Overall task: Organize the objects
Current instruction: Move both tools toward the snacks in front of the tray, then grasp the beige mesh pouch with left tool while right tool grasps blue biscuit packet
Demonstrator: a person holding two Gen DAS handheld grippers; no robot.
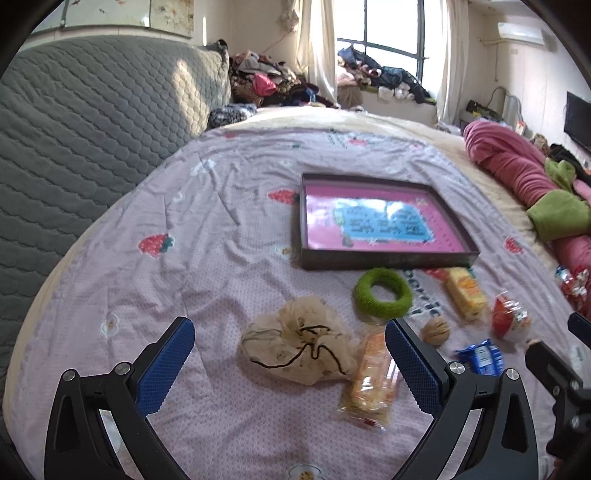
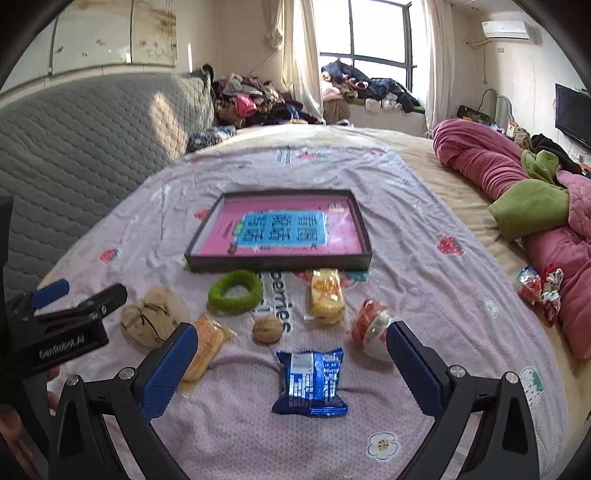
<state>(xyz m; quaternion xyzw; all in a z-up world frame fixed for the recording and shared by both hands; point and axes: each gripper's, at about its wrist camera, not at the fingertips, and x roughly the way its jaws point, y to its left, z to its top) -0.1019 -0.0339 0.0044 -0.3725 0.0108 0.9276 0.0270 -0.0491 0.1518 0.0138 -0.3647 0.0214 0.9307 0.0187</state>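
A bedroom: a wide bed (image 2: 424, 229) fills both views, spread with a pale lilac sheet (image 2: 406, 295) printed with strawberries and flowers. A grey quilted headboard (image 2: 74, 147) rises on the left, a tall window (image 2: 373, 33) with cream curtains stands behind, and heaps of clothes (image 2: 251, 99) lie beneath it. A rolled pink and green quilt (image 2: 517, 184) runs along the bed's right side.

Mid-sheet lies a dark shallow tray (image 2: 229, 264) lined in pink. Just before it sit a green ring (image 2: 235, 291) and a yellow snack pack (image 2: 325, 295); nearer lie a beige drawstring pouch (image 1: 295, 347), an orange snack pack (image 1: 369, 384), a walnut (image 2: 268, 329), a red-lidded cup (image 2: 369, 328) and a blue wrapper (image 2: 311, 384).

The left hand-held gripper (image 1: 290, 369) hangs wide apart over the pouch; the right hand-held gripper (image 2: 291, 373) spreads equally wide, framing the blue wrapper, holding nothing.
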